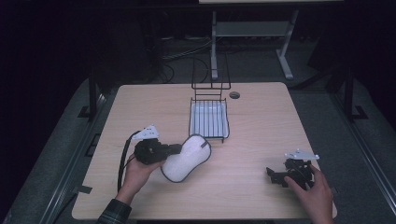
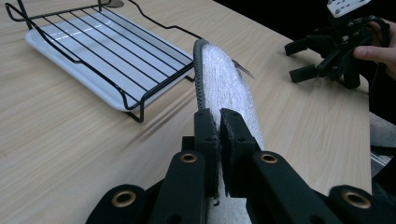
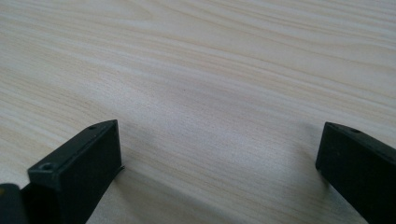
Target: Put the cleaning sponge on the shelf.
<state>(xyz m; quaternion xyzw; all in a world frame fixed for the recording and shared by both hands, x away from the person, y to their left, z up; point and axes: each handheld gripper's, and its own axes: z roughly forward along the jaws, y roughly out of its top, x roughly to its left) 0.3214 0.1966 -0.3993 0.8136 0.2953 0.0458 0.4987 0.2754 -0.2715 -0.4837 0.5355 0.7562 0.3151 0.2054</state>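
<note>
A white peanut-shaped pad with a grey rim (image 1: 187,157) is held up off the table near its middle. My left gripper (image 1: 176,149) is shut on the pad's left edge; in the left gripper view the pad (image 2: 229,88) stands on edge between the two closed jaws (image 2: 218,128). A black wire rack over a white tray (image 1: 208,118) sits just beyond the pad, and its near corner (image 2: 133,105) lies left of the jaws. My right gripper (image 1: 274,174) rests low at the table's right front, open, with bare wood between its jaws (image 3: 219,149).
The rack's upright wire back (image 1: 210,74) rises at the table's far edge, beside a round grommet hole (image 1: 234,94). The other hand and its open gripper (image 2: 327,51) show at the far right of the left gripper view. Desk legs (image 1: 285,56) stand behind the table.
</note>
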